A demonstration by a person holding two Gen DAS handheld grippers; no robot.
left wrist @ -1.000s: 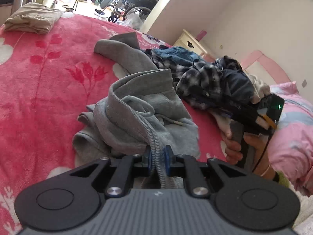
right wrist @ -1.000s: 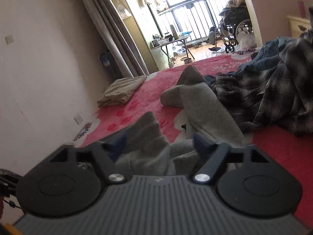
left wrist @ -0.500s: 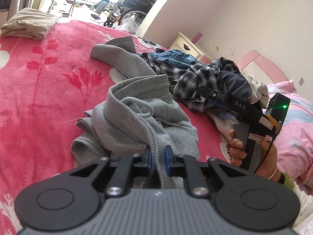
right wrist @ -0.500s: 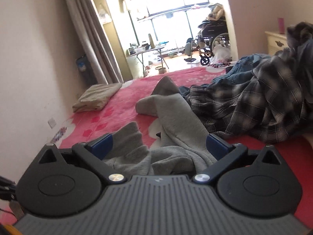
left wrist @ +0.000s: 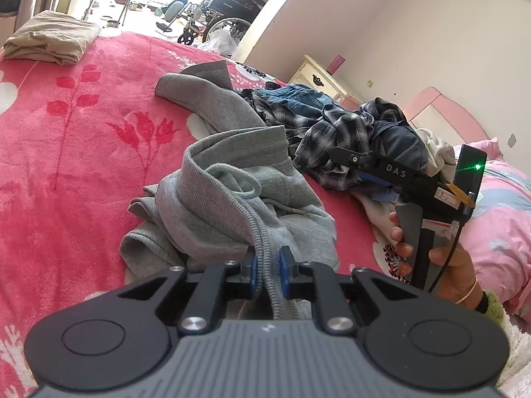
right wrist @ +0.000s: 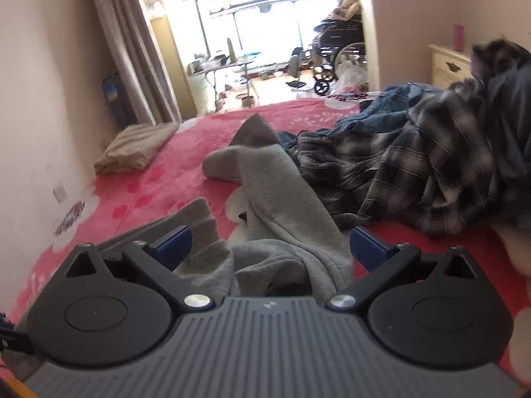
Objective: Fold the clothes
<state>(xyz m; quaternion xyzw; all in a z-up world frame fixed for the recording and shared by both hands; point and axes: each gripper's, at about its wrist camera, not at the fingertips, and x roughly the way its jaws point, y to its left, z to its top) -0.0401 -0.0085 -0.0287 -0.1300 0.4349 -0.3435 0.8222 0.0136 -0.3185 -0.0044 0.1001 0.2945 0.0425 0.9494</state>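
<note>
Grey hoodie [left wrist: 232,195] on red blanket [left wrist: 66,139]; left fingers [left wrist: 252,270] clamp it, right fingers [right wrist: 172,245] apart.

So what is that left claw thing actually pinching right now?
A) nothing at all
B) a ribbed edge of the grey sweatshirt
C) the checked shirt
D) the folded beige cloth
B: the left gripper is shut on a ribbed band of the grey sweatshirt, which runs between its blue pads.

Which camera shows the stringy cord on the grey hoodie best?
The left wrist view: the drawstring loops in plain sight on the grey hoodie. The right wrist view shows only hoodie fabric; no cord is visible there.
</note>
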